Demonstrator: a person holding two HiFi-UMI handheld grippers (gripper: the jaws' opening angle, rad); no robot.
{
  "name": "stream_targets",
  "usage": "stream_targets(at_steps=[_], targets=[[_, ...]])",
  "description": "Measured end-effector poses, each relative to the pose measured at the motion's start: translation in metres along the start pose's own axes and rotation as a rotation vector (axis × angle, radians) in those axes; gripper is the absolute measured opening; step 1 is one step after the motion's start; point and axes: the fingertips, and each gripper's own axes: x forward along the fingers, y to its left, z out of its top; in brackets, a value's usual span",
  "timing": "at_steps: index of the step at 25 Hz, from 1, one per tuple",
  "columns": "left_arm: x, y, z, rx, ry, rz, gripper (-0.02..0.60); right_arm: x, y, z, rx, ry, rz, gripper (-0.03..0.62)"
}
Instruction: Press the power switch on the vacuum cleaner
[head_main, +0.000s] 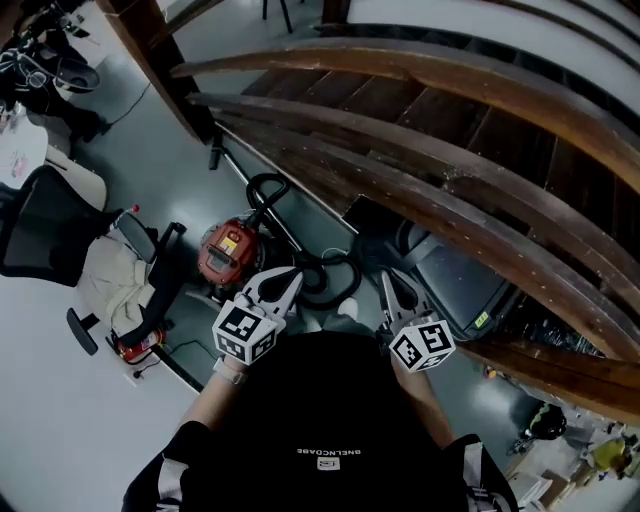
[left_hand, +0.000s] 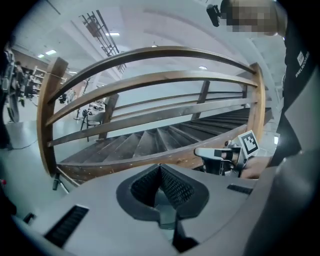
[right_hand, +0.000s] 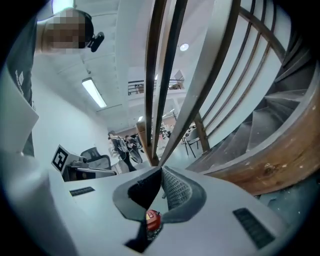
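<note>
Seemingly readied for a blunt press, the left gripper (head_main: 285, 287) and right gripper (head_main: 392, 290) hover above the red canister vacuum cleaner (head_main: 228, 250), each with its jaws together and empty.

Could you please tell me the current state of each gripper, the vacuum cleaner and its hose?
left gripper: shut, nothing between its jaws.
right gripper: shut, nothing between its jaws.
vacuum cleaner: standing on the floor, neither gripper touching it; switch position too small to tell.
hose: looped on the floor beside it.
</note>
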Motion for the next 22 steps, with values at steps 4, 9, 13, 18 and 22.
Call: stream_targets(at_steps=[4, 9, 13, 18, 22], targets=[[-0.011, 0.015, -0.009, -0.055, -0.027, 0.12, 0.014, 0.032, 0.006, -0.002, -0.039, 0.071, 0.121, 0.029], [-0.039, 0.037, -0.028, -0.124, -0.039, 0.283, 0.014, 0.076, 0.027, -0.015, -0.123, 0.175, 0.284, 0.029], [-0.069, 0.053, -0.047, -0.189, -0.059, 0.422, 0.014, 0.114, 0.055, -0.034, -0.193, 0.279, 0.426, 0.029], [-0.105, 0.064, -0.077, -0.268, -0.083, 0.542, 0.014, 0.154, 0.098, -0.073, -0.291, 0.407, 0.571, 0.029], [-0.125, 0.065, -0.099, -0.33, -0.104, 0.612, 0.015, 0.177, 0.128, -0.108, -0.353, 0.499, 0.672, 0.029]])
